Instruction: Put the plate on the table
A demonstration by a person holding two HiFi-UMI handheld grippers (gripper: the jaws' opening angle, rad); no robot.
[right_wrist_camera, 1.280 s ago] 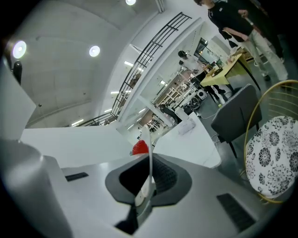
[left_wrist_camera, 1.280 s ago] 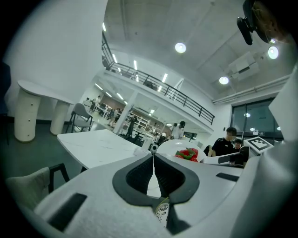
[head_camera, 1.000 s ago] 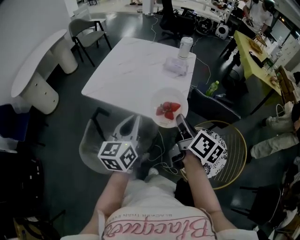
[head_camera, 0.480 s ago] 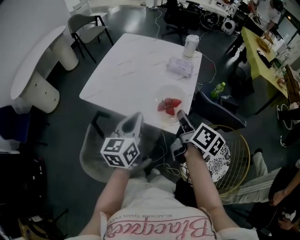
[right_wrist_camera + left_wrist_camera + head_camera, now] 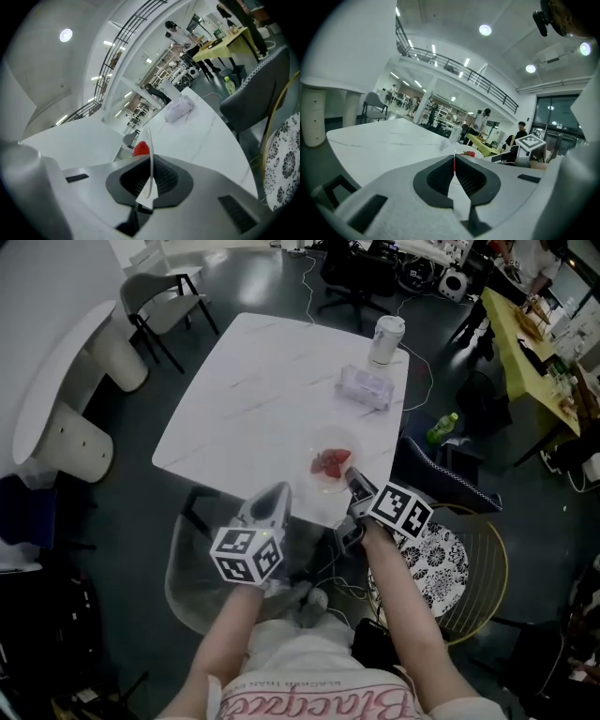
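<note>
A clear plate (image 5: pixel 336 441) with red strawberries (image 5: pixel 330 462) is over the near right part of the white table (image 5: pixel 262 381); I cannot tell whether it touches the top. My right gripper (image 5: pixel 352 479) is shut on the plate's near rim. In the right gripper view the rim (image 5: pixel 150 152) runs edge-on between the jaws, with a strawberry (image 5: pixel 140 149) just behind. My left gripper (image 5: pixel 276 496) hangs off the table's near edge, left of the plate, shut on nothing (image 5: pixel 454 161). From the left gripper view the strawberries (image 5: pixel 469 153) show just beyond its tips.
A lidded cup (image 5: pixel 386 337) and a clear wrapped packet (image 5: pixel 366 387) stand at the table's far right. A round chair with a patterned cushion (image 5: pixel 441 559) is right of my right arm. A clear chair (image 5: pixel 187 568) sits below my left gripper, a green bottle (image 5: pixel 442 427) on the floor.
The plate has moved from beyond the table's near right edge inward over the tabletop, carried by my right gripper. My left gripper stayed shut near the edge.
</note>
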